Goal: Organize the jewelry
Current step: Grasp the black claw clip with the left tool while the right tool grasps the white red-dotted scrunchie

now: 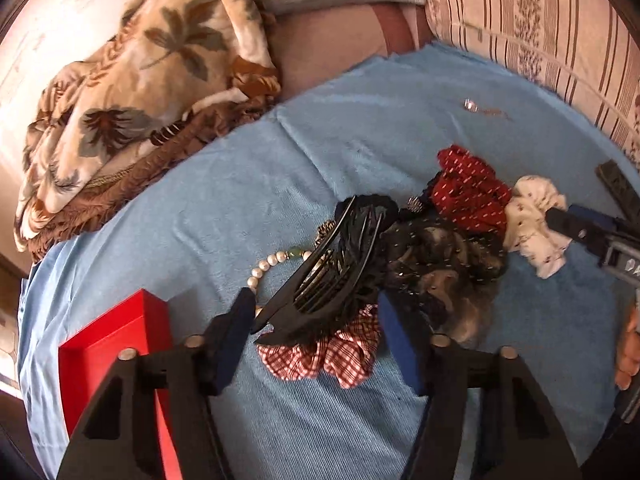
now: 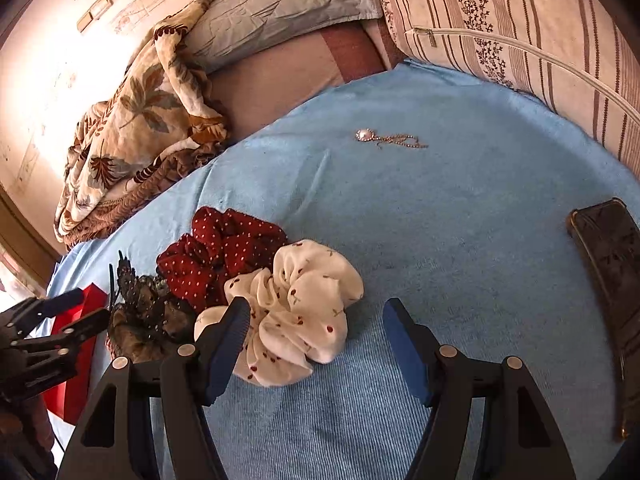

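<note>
On the bed, a blue towel (image 2: 460, 216) carries the pile of accessories. Four scrunchies can be counted: one red dotted scrunchie (image 2: 224, 252), one white cherry-print scrunchie (image 2: 304, 304), one dark lace scrunchie (image 1: 440, 256) and one red checked scrunchie (image 1: 340, 356). One black hair claw clip (image 1: 336, 264) lies on top of the pile, over one pearl bracelet (image 1: 264, 268). One pearl pendant on a chain (image 2: 388, 138) lies well apart, further up the towel. One red box (image 1: 116, 344) sits at the left edge.

The left tongs (image 1: 316, 328) stand half apart with the claw clip between them; whether the pads touch it I cannot tell. The right tongs (image 2: 316, 328) stand wide around the white scrunchie's near edge, not pressing it.
</note>
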Demonstrator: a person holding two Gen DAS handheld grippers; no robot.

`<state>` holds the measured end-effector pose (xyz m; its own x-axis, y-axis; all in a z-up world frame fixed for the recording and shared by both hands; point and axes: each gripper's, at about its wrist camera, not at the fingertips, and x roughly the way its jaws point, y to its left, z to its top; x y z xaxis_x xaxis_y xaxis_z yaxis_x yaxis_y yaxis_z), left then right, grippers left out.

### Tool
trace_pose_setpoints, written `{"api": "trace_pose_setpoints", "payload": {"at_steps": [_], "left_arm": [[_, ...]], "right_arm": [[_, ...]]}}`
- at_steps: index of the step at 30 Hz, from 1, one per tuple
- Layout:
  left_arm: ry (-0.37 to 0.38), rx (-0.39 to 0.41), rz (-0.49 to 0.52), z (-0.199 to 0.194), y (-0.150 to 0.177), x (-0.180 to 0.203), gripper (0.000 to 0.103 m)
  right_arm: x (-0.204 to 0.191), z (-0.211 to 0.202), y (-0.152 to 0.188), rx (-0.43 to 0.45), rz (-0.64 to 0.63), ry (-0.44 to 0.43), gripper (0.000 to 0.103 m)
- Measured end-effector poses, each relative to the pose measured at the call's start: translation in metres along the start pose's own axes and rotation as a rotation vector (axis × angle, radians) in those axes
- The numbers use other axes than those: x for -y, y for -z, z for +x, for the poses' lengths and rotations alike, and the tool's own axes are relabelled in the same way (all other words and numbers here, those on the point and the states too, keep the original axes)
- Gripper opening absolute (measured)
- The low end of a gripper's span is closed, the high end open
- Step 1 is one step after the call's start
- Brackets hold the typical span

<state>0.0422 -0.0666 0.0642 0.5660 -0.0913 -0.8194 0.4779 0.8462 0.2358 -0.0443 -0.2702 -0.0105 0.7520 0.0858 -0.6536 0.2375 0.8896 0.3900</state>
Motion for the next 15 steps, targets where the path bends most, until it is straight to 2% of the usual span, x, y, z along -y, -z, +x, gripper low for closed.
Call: {"api": "trace_pose_setpoints", "payload": {"at_steps": [4, 6, 7, 8, 9, 11, 12, 15], "left_arm": [[0.01, -0.051, 0.001, 0.018, 0.0, 0.0, 0.025], [0.003, -0.043, -0.017, 0.017, 0.003, -0.001, 0.021], [0.001, -0.035, -0.032, 0.016, 0.003, -0.003, 0.015], [0.001, -0.029, -0.046, 0.014, 0.003, -0.005, 0.014], [0.01, -0.024, -0.064, 0.011, 0.003, -0.008, 0.012], [0.033, -0.015, -0.097, 0.005, 0.002, -0.014, 0.01], [0.045, -0.007, -0.115, 0.0, 0.003, -0.017, 0.008], [0.079, 0.011, -0.162, -0.015, 0.006, -0.023, 0.006]], "right_arm": [[0.001, 0.005, -0.001, -0.005, 0.009, -0.001, 0.07], [0.002, 0.009, -0.001, -0.026, 0.015, -0.011, 0.053], [0.002, 0.011, -0.001, -0.036, 0.02, -0.02, 0.048], [0.003, 0.012, -0.001, -0.043, 0.025, -0.03, 0.036], [0.004, 0.013, 0.0, -0.048, 0.028, -0.039, 0.028], [0.005, 0.012, 0.0, -0.049, 0.038, -0.057, 0.019], [0.005, 0.011, 0.001, -0.048, 0.039, -0.062, 0.015], [0.005, 0.006, 0.001, -0.037, 0.042, -0.069, 0.012]]}}
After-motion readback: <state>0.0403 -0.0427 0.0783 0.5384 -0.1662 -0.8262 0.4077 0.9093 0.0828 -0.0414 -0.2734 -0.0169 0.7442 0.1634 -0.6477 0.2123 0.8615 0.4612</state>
